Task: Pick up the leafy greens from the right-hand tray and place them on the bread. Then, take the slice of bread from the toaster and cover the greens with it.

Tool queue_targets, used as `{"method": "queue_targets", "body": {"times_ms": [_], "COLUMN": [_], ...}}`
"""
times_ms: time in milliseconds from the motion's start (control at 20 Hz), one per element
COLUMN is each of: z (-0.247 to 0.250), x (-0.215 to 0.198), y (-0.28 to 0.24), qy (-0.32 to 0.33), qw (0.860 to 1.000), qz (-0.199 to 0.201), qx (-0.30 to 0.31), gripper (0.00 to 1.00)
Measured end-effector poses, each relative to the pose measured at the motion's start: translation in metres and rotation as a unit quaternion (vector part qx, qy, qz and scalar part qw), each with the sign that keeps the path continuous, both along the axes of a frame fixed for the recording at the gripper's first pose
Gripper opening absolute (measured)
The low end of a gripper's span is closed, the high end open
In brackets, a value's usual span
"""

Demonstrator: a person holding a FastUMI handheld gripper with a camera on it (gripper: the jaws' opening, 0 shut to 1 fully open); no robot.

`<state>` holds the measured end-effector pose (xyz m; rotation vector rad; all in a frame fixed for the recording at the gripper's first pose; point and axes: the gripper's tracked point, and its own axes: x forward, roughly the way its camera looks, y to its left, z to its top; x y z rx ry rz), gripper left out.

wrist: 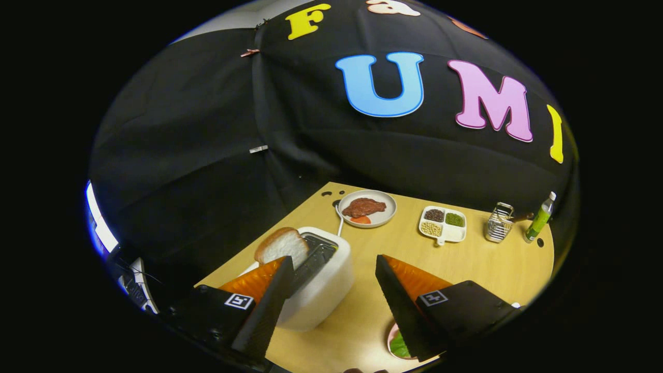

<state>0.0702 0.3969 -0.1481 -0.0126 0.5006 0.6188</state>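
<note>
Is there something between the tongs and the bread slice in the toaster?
Nothing visible blocks it. The tongs are open and hold nothing. The bread slice stands out of the toaster just beyond one finger, with open air around its top. The greens lie on a plate under the other finger.

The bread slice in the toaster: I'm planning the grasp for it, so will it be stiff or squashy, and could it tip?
The bread slice looks thick and foam-like, so probably light and a bit squashy. It leans out of the toaster slot, so it should lift free easily. The open gripper has nothing between its fingers; a gentle squeeze likely suffices.
</note>
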Motion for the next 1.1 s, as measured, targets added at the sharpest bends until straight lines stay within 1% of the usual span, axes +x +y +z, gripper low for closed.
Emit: {"method": "queue_targets", "body": {"times_ms": [200,350,450,500,750,850,900,950,1000,1050,1100], "z": [0.0,-0.01,-0.022,-0.025,-0.049,-0.052,-0.051,-0.05,-0.054,-0.056,-0.061], "x": [-0.005,-0.009,-0.012,-0.008,0.006,0.013,0.014,0.015,0.015,0.012,0.011], "y": [0.05,0.078,0.095,0.101,0.111,0.106,0.106,0.108,0.11,0.111,0.112], "qy": [-0.005,0.015,0.033,0.032,0.012,0.002,-0.007,-0.012,-0.011,-0.006,0.002], "qw": [0.999,0.999,0.999,0.999,0.997,0.995,0.994,0.994,0.993,0.993,0.993], "qz": [0.037,0.046,0.041,0.037,0.018,0.0,-0.002,-0.001,0.003,0.007,0.007], "qx": [-0.004,-0.005,-0.006,-0.014,-0.076,-0.098,-0.107,-0.111,-0.115,-0.118,-0.119], "gripper": [0.99,0.99,0.99,0.99,0.99,0.99,1.0,0.98,0.93,0.84,0.81]}}
